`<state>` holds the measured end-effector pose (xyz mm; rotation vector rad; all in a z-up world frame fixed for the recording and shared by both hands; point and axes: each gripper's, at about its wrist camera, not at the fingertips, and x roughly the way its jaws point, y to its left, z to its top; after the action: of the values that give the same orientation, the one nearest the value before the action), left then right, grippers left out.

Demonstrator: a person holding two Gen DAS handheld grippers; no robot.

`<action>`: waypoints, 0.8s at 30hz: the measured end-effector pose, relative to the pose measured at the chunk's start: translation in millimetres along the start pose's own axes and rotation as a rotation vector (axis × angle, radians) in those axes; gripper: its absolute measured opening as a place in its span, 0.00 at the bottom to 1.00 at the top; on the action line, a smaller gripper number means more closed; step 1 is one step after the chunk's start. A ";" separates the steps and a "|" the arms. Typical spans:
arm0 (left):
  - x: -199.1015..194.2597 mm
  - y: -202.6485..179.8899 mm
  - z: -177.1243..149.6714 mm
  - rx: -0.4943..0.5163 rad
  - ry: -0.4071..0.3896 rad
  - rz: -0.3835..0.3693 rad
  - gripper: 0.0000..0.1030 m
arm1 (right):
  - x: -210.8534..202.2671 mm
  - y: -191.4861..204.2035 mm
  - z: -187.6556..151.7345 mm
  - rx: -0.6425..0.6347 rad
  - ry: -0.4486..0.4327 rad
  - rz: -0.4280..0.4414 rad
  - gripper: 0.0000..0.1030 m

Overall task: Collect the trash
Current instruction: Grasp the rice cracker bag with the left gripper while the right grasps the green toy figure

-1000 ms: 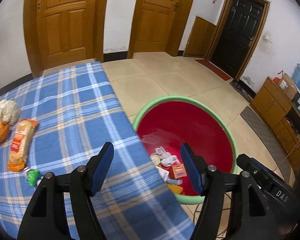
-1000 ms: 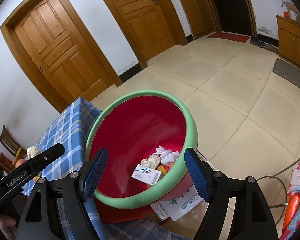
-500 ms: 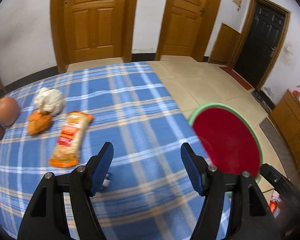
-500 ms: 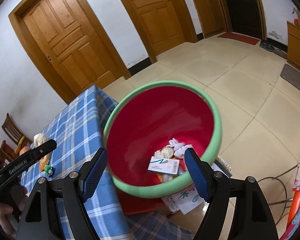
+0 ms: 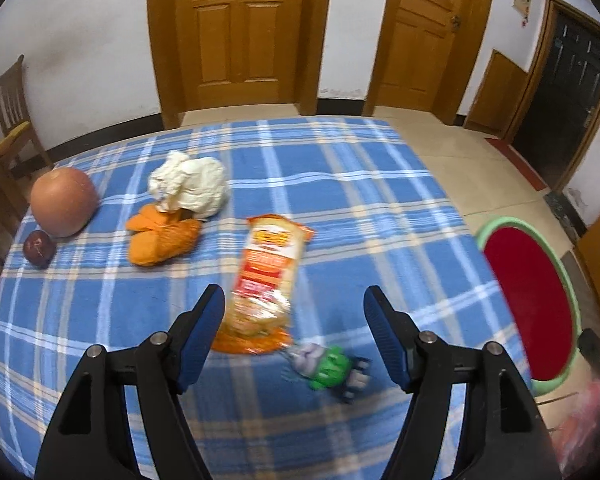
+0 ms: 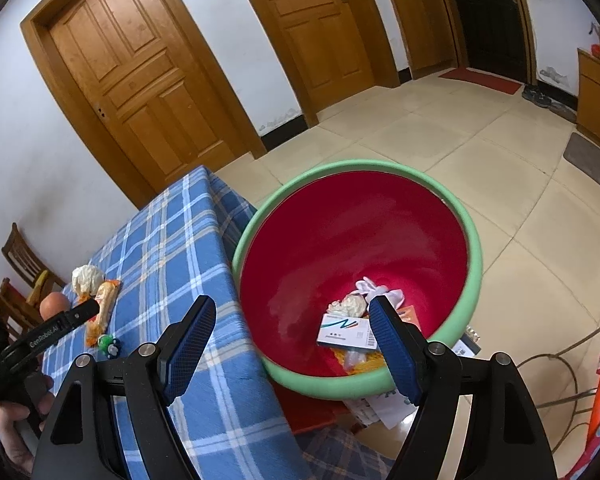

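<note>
Left gripper (image 5: 294,310) was held spread, empty, above orange crinkly snack packet (image 5: 267,280) | right gripper (image 6: 292,322) was held spread, empty, over green-rimmed red plastic basin (image 6: 474,258)

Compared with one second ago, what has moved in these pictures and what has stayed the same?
The left hand-held gripper has swung from over the red basin to the table, and now points at the snack packet and green toy. The right hand-held gripper shifted only slightly above the basin. Both are open and empty as before; the trash lying in the basin and the things on the table have not moved.

Bare cloth flanks snack packet (image 5: 266,280); green toy (image 5: 330,366) crowds its right.
</note>
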<state>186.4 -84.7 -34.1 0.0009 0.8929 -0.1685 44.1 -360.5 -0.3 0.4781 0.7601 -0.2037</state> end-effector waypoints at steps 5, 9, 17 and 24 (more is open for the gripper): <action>16.3 11.2 2.7 0.000 0.019 0.033 0.70 | 8.8 9.9 -1.9 -0.018 0.020 -0.001 0.77; 28.1 14.9 3.4 0.003 0.036 0.045 0.70 | 14.1 15.7 -2.7 -0.029 0.028 -0.001 0.77; 40.8 18.7 3.5 0.012 0.037 0.044 0.44 | 21.0 20.1 -4.3 -0.040 0.045 -0.002 0.77; 32.4 22.4 1.8 -0.002 0.028 0.022 0.38 | 20.7 24.2 -5.7 -0.048 0.050 0.005 0.77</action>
<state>211.0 -67.5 -59.6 0.0111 0.9202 -0.1468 63.7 -336.8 -10.1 0.4410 0.8113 -0.1684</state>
